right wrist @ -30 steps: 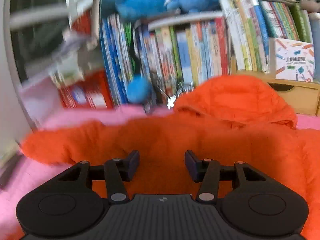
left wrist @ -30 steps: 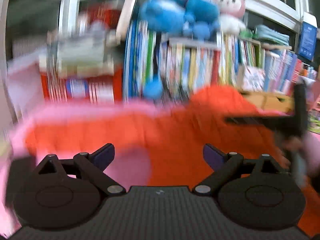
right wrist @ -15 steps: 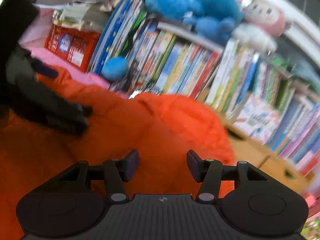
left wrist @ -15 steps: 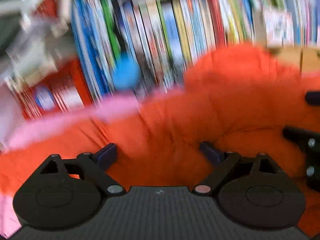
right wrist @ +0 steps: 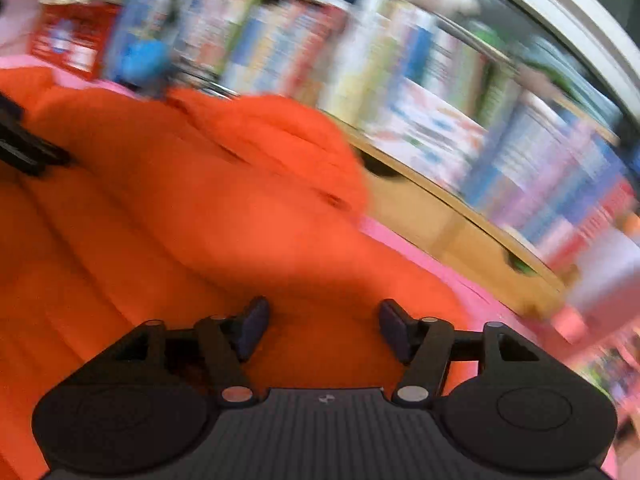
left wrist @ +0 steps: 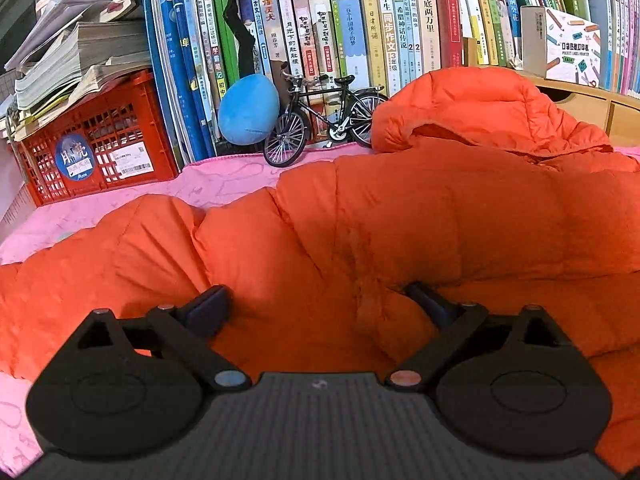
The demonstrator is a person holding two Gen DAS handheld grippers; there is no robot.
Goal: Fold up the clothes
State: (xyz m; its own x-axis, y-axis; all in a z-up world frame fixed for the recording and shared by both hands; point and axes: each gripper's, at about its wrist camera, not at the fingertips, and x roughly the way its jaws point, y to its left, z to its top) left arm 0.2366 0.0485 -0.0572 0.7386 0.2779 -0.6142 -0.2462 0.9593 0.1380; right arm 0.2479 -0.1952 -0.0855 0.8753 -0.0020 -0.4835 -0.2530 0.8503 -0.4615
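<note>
- The orange puffer jacket (left wrist: 400,220) lies spread on the pink cloth (left wrist: 224,184), hood towards the bookshelf (left wrist: 360,20).
- Left gripper (left wrist: 316,300) — jaws wide apart, fingertips sunk against the jacket's padding with a bulge of it between them, not pinched.
- Right gripper (right wrist: 320,320) — jaws opening over the jacket, nothing clamped; the view is blurred.
- A model bicycle (left wrist: 324,120) stands beside a blue plush ball (left wrist: 248,108).

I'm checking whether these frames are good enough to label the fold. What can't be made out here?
- Right wrist view: motion blur smears the shelves; book titles unreadable.
- Left wrist view: the left gripper body hides the near hem of the orange jacket.
- Both views: the jacket's right side runs past the frame edge.
- Jacket's underside: hidden against the pink cloth.
</note>
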